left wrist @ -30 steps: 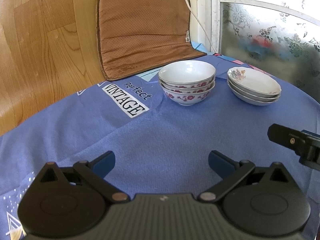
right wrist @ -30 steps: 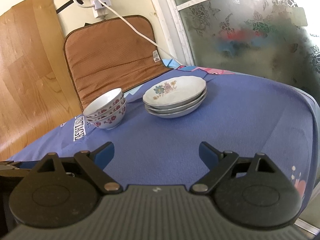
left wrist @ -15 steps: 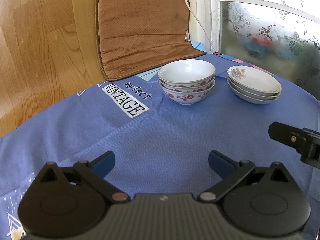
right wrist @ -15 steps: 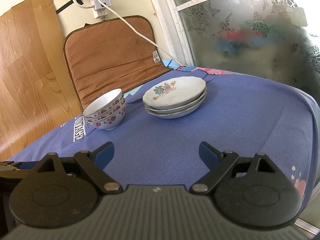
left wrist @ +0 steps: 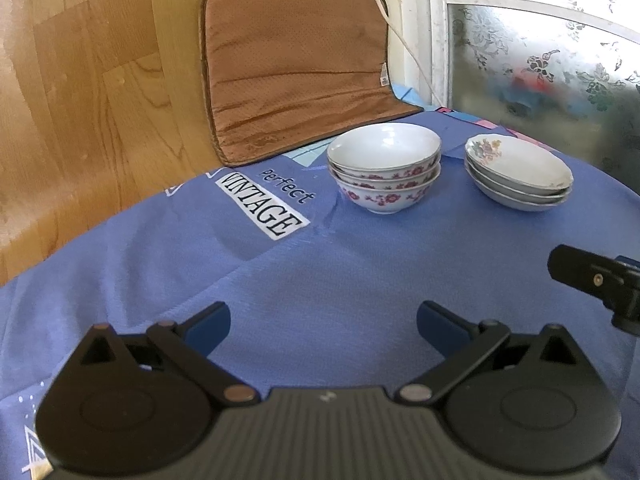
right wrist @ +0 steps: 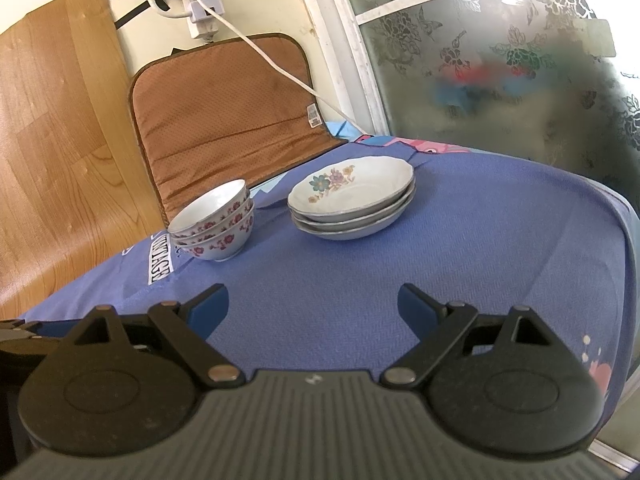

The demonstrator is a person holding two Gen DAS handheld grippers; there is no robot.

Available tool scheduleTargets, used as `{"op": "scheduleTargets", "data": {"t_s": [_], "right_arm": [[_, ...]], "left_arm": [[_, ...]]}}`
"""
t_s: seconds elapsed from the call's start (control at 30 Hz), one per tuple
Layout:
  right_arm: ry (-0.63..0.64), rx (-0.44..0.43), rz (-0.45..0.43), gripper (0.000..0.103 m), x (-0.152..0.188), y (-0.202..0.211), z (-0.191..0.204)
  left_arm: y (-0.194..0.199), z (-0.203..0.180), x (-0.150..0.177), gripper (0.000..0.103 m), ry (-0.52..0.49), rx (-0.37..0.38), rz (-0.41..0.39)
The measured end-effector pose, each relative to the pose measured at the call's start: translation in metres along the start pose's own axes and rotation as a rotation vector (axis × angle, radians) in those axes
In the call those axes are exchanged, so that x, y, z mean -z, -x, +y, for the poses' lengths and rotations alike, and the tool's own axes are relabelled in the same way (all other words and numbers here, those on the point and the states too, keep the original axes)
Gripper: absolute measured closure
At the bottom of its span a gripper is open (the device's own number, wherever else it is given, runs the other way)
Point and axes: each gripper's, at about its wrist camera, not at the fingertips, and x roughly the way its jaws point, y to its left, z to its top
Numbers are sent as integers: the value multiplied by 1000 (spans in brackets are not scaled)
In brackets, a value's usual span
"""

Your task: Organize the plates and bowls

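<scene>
A stack of three white bowls with red flowers (left wrist: 384,168) (right wrist: 216,224) stands on the blue tablecloth (left wrist: 304,280) at the far side. To its right stands a stack of three shallow floral plates (left wrist: 520,176) (right wrist: 352,200). My left gripper (left wrist: 322,326) is open and empty, low over the cloth, well short of the bowls. My right gripper (right wrist: 314,306) is open and empty, short of the plates. Part of the right gripper shows at the right edge of the left wrist view (left wrist: 596,280).
A brown cushion (left wrist: 296,64) leans on the wall behind the dishes. A white power cable (right wrist: 280,68) runs across it from a power strip. A frosted glass door (right wrist: 500,60) stands on the right. The table's edge (right wrist: 624,232) drops off at the right.
The left wrist view has drifted slightly, so the bowls and plates sit a little higher in it. Both grippers remain open and empty.
</scene>
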Motion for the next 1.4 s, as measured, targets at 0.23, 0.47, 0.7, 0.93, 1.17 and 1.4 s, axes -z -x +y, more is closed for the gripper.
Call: {"op": "scheduleTargets", "data": {"t_s": [0.23,0.47,0.7,0.93,1.17,1.4], "right_arm": [[15,-6,-16,10,-1,4,3],[37,-12,-34,10,-4,6,6],[57,-22,-46,10,-12,4,7],[84,-68,-56,10,-29,-3,3],[157,-182,-21,10,-60,-23,5],[216,-330,112,21,-110,-67,4]], "left_arm": [[0,3,-1,0,16,-7,-1],[0,5,-1,0,30,-9,0],[-1,17,-3,0,94,51,9],[-6,24,-3,0,129,-11,-46],[-25,23,4,0,92,-104,5],[-24,38,-1,6,195,-61,84]]}}
